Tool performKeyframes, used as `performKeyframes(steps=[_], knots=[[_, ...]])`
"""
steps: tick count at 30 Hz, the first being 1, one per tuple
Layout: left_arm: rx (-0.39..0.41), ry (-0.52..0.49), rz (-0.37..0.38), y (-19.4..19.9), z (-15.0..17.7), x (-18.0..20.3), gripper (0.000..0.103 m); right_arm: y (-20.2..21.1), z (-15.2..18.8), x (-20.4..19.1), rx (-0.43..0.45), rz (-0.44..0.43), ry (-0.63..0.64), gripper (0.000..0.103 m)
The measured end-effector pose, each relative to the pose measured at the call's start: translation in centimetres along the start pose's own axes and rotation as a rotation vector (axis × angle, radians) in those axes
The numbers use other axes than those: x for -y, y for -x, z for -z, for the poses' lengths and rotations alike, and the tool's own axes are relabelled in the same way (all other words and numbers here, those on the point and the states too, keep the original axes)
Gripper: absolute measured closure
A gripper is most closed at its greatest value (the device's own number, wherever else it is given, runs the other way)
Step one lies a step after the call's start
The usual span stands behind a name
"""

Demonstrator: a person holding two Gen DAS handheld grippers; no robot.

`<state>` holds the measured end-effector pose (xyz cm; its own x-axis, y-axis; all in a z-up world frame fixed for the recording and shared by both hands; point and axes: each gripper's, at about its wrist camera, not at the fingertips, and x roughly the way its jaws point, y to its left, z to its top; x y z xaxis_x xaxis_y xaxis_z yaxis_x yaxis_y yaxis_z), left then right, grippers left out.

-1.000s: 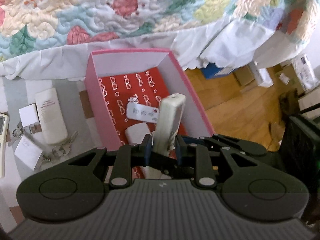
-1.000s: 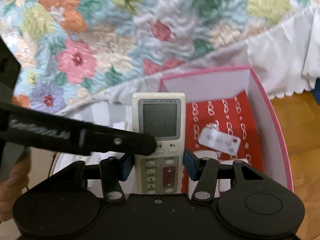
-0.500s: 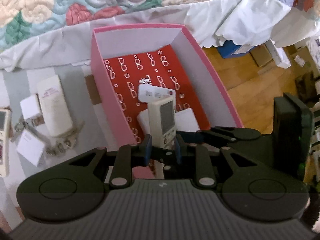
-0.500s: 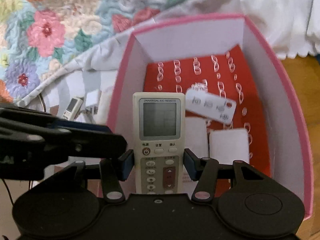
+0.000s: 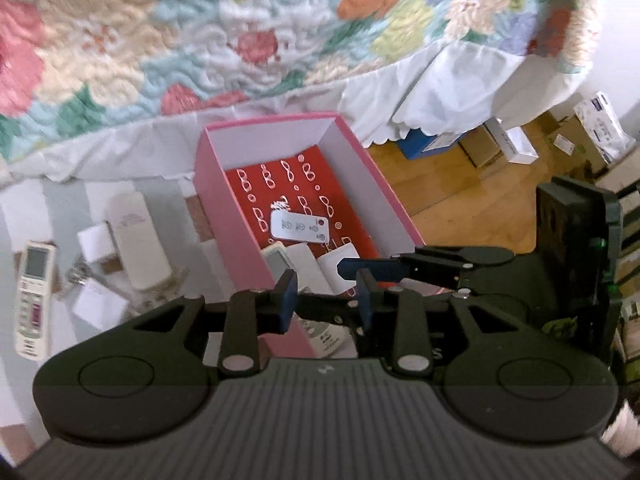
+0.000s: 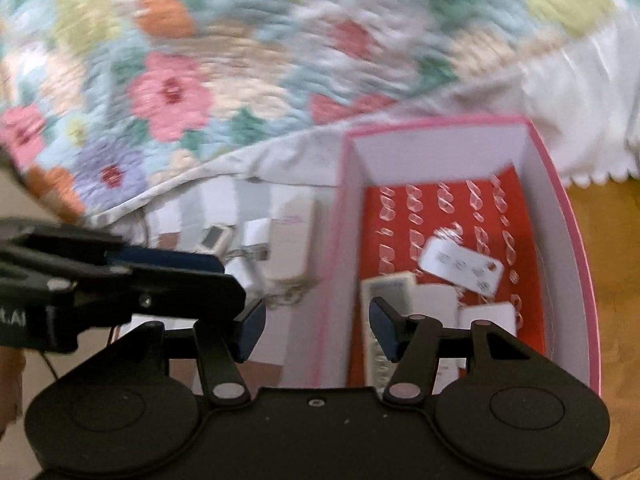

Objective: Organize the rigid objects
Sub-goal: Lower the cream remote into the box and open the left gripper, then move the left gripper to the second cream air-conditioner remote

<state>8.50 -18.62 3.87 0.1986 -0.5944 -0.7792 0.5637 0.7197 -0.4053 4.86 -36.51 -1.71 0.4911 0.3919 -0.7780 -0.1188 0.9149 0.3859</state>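
I am holding both grippers above the near end of the pink box, which is sitting on the floor against the quilted bed. The left gripper is hovering with its jaws apart and nothing between them; the right gripper is likewise spread wide and empty, over the box's left wall. The remote I was carrying in the right gripper a second ago is now lying screen-up in the box, beside two white blocks and a small white remote on the red patterned lining. Its "UNIVERSAL A/C REMOTE" heading, legible in the earlier right view, is too blurred to read now. Both views are pulling back, showing more quilt than half a second ago. On the floor left of the box, another screen remote, a cream remote, white cubes and keys are waiting.
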Motion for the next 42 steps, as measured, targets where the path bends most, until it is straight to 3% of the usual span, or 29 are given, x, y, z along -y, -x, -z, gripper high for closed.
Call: performKeyframes(steps=[2, 9, 13, 18, 26, 30, 34, 40, 42], knots=[[0.029, -0.033, -0.008, 2.0, 0.3, -0.3, 0.072, 0.6, 0.0, -1.4, 0.012, -0.037, 0.054, 0.04], [0.094, -0.043, -0.058, 7.8, 1.9, -4.0, 0.067, 1.0, -0.2, -4.4, 0.063, -0.241, 0.064, 0.04], [0.118, -0.011, -0.139, 9.9, 3.0, -7.5, 0.065, -0.4, -0.5, -7.8, 0.066, -0.257, 0.11, 0.04], [0.124, 0.083, -0.189, 10.8, 4.3, -12.9, 0.063, -3.8, -0.7, -11.9, 0.038, -0.202, 0.236, 0.04], [0.08, 0.171, -0.209, 7.1, 6.0, -20.0, 0.063, -12.1, -0.7, -14.6, -0.001, -0.171, 0.289, 0.04], [0.052, 0.182, -0.261, 4.8, 6.6, -22.8, 0.063, -16.7, 0.4, -15.2, -0.021, -0.221, 0.239, 0.04], [0.043, 0.225, -0.3, 2.7, 7.5, -25.9, 0.063, -21.3, 1.3, -15.4, -0.066, -0.198, 0.194, 0.04], [0.032, 0.3, -0.34, -0.4, 8.6, -29.2, 0.062, -24.9, 2.1, -15.2, -0.096, -0.155, 0.143, 0.041], [0.029, 0.337, -0.338, -1.1, 8.9, -30.0, 0.062, -25.4, 2.1, -15.1, -0.095, -0.158, 0.116, 0.047]])
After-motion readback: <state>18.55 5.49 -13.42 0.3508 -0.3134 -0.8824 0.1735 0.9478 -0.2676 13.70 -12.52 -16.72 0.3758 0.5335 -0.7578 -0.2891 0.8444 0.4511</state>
